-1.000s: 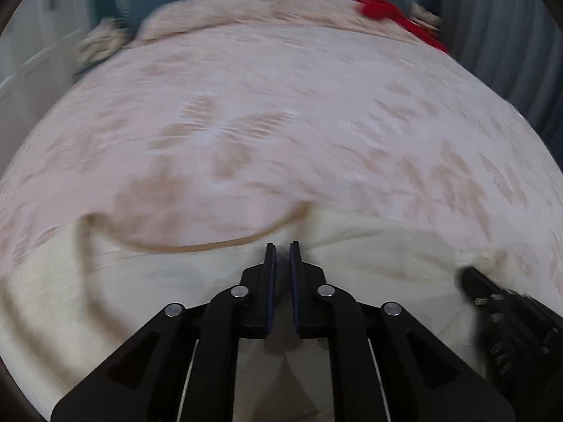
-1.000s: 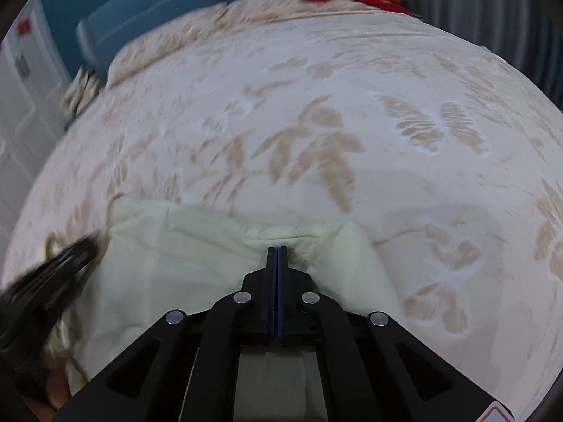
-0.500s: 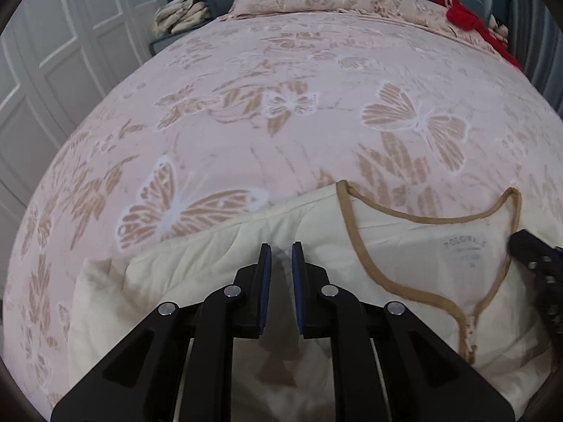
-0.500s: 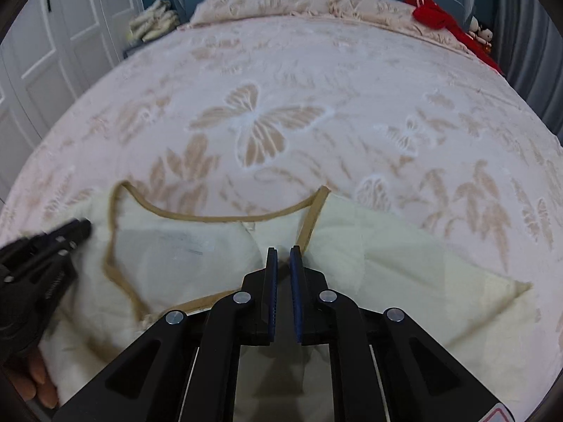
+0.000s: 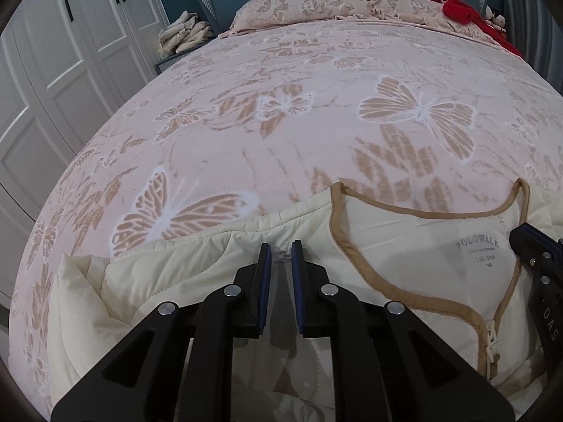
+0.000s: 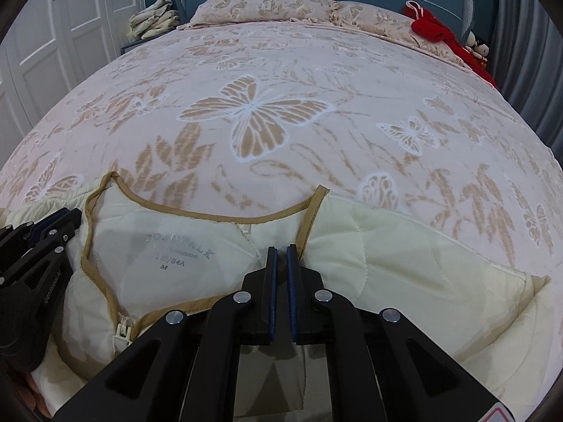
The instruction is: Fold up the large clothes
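Observation:
A cream quilted jacket with tan trim lies flat on the bed, collar towards the pillows, its inner label showing. The zipper sits below the neckline. My left gripper is shut on the shoulder fabric left of the collar, with cloth bunched between its pads. In the right wrist view the same jacket fills the foreground. There my right gripper is shut on the shoulder beside the collar's right trim. Each gripper shows at the edge of the other's view: right gripper, left gripper.
The bed wears a pink cover with butterfly patterns, pillows at its head. A red cloth lies at the far right corner. A pile of folded cloths rests on a nightstand, beside white wardrobe doors. A grey curtain hangs right.
A second ago both views were blurred and swinging. They have since steadied, and the jacket's collar and label have come into sight between the two grippers. Little differs over the last half second.

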`<state>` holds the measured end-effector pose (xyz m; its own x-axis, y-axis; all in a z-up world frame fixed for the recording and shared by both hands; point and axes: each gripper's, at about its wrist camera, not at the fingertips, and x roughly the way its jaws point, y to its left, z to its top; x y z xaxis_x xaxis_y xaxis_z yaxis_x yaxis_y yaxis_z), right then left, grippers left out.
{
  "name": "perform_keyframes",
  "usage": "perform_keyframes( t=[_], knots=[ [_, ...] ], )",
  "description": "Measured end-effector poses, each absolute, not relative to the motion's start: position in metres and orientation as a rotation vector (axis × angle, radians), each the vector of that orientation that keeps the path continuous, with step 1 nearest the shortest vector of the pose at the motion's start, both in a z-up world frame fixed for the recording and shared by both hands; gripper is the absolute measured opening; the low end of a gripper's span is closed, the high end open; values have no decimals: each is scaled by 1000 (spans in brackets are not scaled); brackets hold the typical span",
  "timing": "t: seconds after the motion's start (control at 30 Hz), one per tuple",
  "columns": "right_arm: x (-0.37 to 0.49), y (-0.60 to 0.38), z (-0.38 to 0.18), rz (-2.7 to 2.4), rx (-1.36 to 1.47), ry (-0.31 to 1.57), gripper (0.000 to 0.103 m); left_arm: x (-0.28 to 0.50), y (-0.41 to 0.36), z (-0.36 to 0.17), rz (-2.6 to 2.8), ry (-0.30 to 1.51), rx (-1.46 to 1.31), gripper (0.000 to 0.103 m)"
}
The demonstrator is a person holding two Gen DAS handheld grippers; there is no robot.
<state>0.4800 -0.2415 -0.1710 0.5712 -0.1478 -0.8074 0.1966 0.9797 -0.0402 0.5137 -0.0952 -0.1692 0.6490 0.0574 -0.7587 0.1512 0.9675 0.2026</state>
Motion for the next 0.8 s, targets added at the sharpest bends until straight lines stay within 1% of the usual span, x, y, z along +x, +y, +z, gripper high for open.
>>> perform_keyframes(
  t=[0.53, 0.63, 0.67, 0.7, 0.77, 0.8],
  knots=[
    [480, -235, -175, -225, 28, 911, 4, 511, -104, -177, -6, 818, 317, 10],
    [483, -243, -170, -210, 81, 944, 2, 512, -102, -172, -16, 845, 315, 11],
    [481, -248, -161, -219, 110, 965, 0, 512, -99, -167, -26, 863, 308, 12],
    [475, -254, -149, -259, 141, 978, 5, 510, -94, -159, -34, 887, 293, 17],
    [441, -264, -111, -305, 200, 911, 24, 490, -72, -130, -16, 875, 222, 23],
    [424, -266, -96, -296, 207, 883, 31, 474, -59, -111, -32, 830, 188, 34]
  ],
)
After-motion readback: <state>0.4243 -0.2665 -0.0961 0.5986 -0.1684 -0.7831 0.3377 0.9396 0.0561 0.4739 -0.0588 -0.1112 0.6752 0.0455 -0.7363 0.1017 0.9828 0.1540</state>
